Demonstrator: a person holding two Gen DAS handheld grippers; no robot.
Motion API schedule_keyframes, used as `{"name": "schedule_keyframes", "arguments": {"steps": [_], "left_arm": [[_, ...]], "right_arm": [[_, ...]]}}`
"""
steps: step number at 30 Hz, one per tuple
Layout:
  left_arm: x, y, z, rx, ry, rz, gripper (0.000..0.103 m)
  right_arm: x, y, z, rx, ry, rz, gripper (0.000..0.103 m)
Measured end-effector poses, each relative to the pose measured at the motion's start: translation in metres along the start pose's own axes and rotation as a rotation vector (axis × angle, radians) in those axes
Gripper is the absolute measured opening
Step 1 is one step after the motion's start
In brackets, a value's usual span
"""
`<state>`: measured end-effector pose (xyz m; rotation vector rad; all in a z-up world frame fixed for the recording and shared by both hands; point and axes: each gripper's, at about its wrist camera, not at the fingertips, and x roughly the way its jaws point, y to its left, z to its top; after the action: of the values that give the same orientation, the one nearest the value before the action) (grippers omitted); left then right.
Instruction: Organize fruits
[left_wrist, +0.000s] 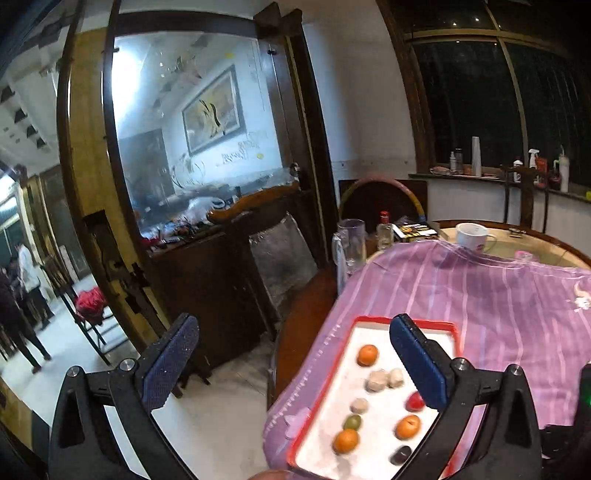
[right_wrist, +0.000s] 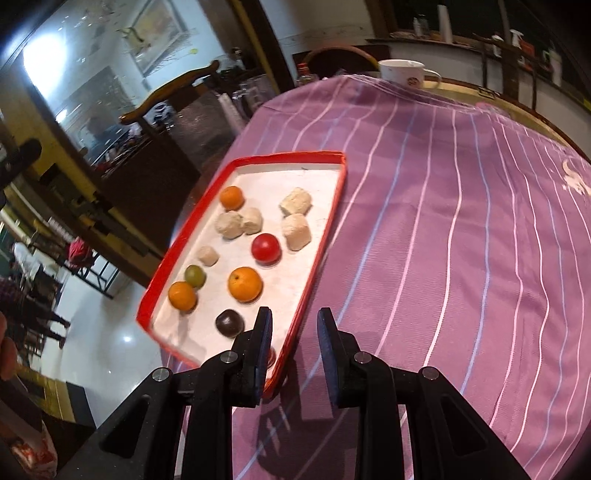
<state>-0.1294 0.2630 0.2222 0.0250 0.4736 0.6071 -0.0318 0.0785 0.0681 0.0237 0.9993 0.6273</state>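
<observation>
A red-rimmed white tray (right_wrist: 334, 155) lies on the purple striped cloth at the table's left edge; it also shows in the left wrist view (left_wrist: 369, 321). In it lie oranges (right_wrist: 245, 283), a red fruit (right_wrist: 265, 248), a green fruit (right_wrist: 194, 275), a dark fruit (right_wrist: 229, 322) and several pale lumps (right_wrist: 295, 230). My right gripper (right_wrist: 294, 326) is open and empty, its jaws astride the tray's near right rim. My left gripper (left_wrist: 295, 334) is wide open and empty, held above the tray's left side and the table edge.
A white mug (right_wrist: 402, 75) stands at the far side of the round table (left_wrist: 535, 247). A glass pitcher (left_wrist: 349, 243), a small glass (left_wrist: 384, 236) and a box (left_wrist: 413, 230) stand at the table's back left. A wooden chair (left_wrist: 273, 236) and cabinet (left_wrist: 207, 273) stand left of the table.
</observation>
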Motion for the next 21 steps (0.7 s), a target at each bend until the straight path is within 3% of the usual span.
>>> {"name": "schedule_keyframes", "arguments": {"steps": [6, 14, 21], "left_arm": [[0.008, 0.005, -0.012, -0.103, 0.201, -0.132, 0.103], [0.000, -0.018, -0.052, -0.063, 0.325, -0.125, 0.103], [-0.012, -0.033, -0.077, 0.000, 0.377, -0.128, 0.103]], "right_arm": [[-0.021, 0.003, -0.012, -0.065, -0.021, 0.000, 0.028], [-0.038, -0.008, -0.024, -0.084, -0.034, -0.021, 0.028], [-0.053, 0.006, -0.030, -0.173, -0.096, -0.078, 0.028]]}}
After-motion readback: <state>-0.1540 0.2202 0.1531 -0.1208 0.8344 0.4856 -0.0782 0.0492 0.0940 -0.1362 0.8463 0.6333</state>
